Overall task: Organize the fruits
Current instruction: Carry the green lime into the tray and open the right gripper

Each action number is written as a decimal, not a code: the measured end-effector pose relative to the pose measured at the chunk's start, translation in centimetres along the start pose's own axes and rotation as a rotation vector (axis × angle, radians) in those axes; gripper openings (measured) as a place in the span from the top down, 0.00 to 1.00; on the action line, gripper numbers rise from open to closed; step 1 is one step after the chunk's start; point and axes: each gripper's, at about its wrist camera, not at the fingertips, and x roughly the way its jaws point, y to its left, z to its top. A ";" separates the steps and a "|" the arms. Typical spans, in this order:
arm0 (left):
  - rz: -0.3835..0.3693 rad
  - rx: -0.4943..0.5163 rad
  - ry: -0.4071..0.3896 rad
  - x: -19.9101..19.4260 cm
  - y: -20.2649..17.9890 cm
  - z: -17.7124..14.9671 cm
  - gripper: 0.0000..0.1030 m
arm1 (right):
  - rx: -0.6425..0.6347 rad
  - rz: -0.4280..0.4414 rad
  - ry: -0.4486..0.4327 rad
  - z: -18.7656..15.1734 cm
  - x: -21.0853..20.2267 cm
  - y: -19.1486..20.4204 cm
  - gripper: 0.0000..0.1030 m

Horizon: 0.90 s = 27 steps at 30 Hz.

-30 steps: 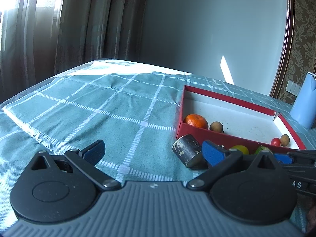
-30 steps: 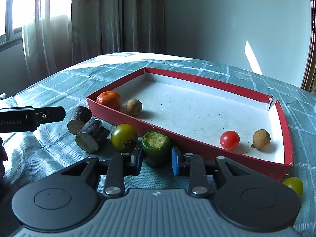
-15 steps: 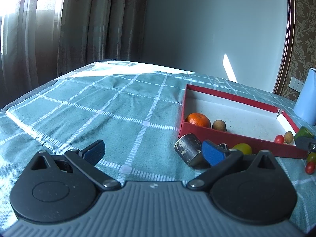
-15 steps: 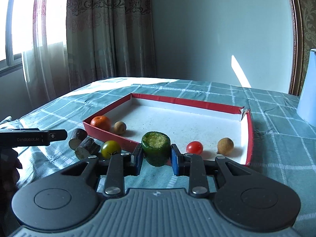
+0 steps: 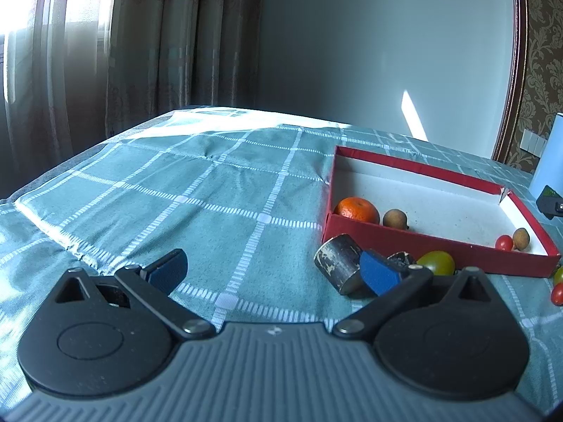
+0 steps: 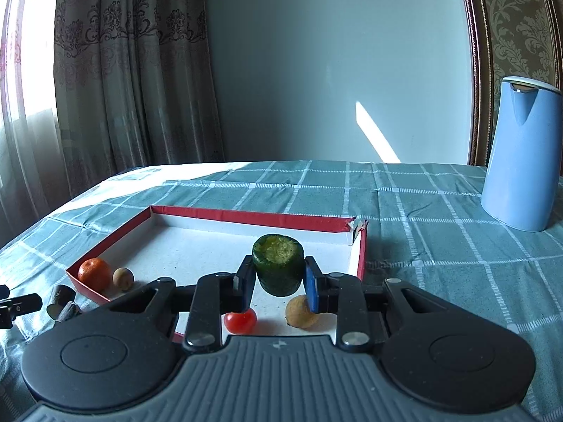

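My right gripper (image 6: 278,283) is shut on a green cucumber chunk (image 6: 278,263) and holds it in the air above the red tray (image 6: 246,215). In the tray lie an orange (image 6: 93,273), a brown longan (image 6: 123,278), a red cherry tomato (image 6: 240,320) and another longan (image 6: 299,311). My left gripper (image 5: 272,269) is open and empty, low over the cloth left of the tray (image 5: 415,242). A dark cylinder piece (image 5: 336,260) lies by its right fingertip (image 5: 378,270), with a yellow-green tomato (image 5: 436,263) behind.
A blue jug (image 6: 520,154) stands on the checked cloth to the right of the tray. Two small tomatoes (image 5: 557,286) lie on the cloth at the tray's near right corner. Curtains hang at the left.
My right gripper has lifted the cucumber chunk off the cloth and carried it forward over the tray. The left gripper has stayed open and almost still.
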 end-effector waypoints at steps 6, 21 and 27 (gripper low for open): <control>0.005 0.007 0.007 0.1 -0.1 0.0 0.00 | 0.012 -0.002 0.052 -2.2 1.5 0.2 0.72; 0.024 0.018 0.007 0.1 -0.3 0.0 0.00 | 0.011 -0.019 0.062 -2.9 2.2 0.1 0.73; 0.039 0.024 0.009 0.1 -0.3 0.0 0.00 | 0.052 -0.025 0.053 -2.9 2.1 -0.6 0.72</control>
